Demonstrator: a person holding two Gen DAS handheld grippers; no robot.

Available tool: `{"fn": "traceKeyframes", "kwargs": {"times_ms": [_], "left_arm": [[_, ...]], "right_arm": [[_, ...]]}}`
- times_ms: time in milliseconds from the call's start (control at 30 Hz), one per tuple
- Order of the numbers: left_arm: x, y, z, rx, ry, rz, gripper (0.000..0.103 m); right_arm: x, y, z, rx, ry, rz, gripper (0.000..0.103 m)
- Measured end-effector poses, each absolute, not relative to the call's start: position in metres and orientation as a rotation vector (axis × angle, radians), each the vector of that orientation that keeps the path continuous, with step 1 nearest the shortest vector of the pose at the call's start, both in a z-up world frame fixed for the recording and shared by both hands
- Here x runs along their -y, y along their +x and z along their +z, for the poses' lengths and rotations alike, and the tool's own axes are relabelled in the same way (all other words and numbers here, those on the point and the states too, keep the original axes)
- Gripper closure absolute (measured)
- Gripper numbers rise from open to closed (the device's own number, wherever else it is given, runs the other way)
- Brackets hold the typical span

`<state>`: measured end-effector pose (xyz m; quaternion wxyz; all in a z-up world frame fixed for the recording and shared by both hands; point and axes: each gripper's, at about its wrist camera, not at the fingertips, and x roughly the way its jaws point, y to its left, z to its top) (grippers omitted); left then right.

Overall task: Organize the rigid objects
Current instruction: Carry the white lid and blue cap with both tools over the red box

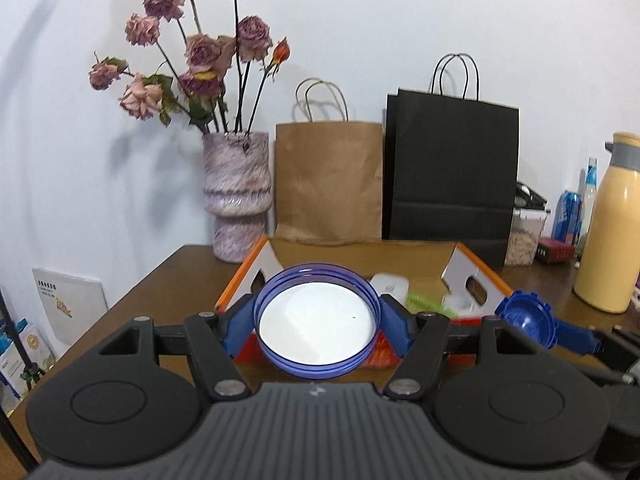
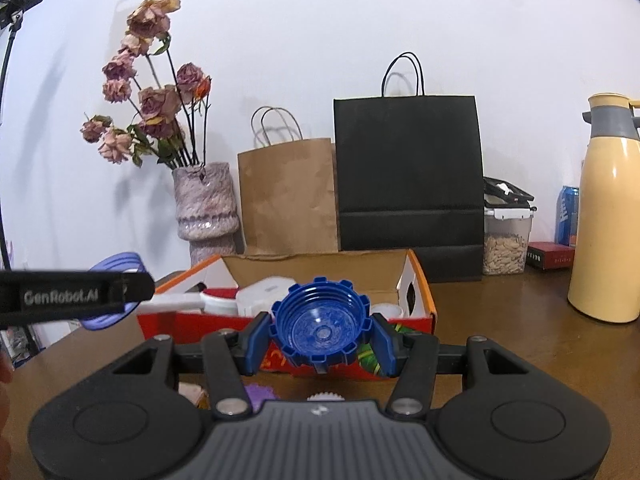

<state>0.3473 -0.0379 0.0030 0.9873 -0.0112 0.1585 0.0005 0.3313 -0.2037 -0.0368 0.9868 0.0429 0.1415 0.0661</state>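
Box, orange-edged, sits on brown surface at twelve o'clock of both grippers. Left gripper jaws pinch purple-rimmed lid; right gripper jaws pinch blue notched cap. Risk: thin rims could slip and drop short of box. Only right view shows small toothed pieces at six o'clock.

Your left hand-held gripper clamps purple-rimmed lid, white inside facing you, both blue pads on rim. Beyond it, open orange-edged cardboard box on brown tabletop. Far right, your right hand-held gripper grips blue notched cap. Vase, brown bag, black bag along far wall.
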Motion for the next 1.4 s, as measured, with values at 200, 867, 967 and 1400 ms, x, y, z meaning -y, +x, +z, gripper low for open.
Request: {"fn": "traceKeyframes", "kwargs": {"times_ms": [200,867,967,1400], "left_arm": [[0.047,0.368,0.010,-0.310,-0.070,0.007,0.035],[0.061,0.432,0.009,-0.326,-0.099,0.013,0.035],[0.061,0.443,0.008,-0.330,-0.099,0.018,0.035],[0.052,0.486,0.004,-0.348,-0.088,0.051,0.035]], "right_arm": [[0.210,0.349,-0.032,-0.272,0.089,0.114,0.051],[0.211,0.421,-0.026,-0.255,0.077,0.115,0.051],[0.208,0.433,-0.027,-0.259,0.074,0.123,0.051],[0.205,0.475,-0.033,-0.285,0.049,0.136,0.051]]}}
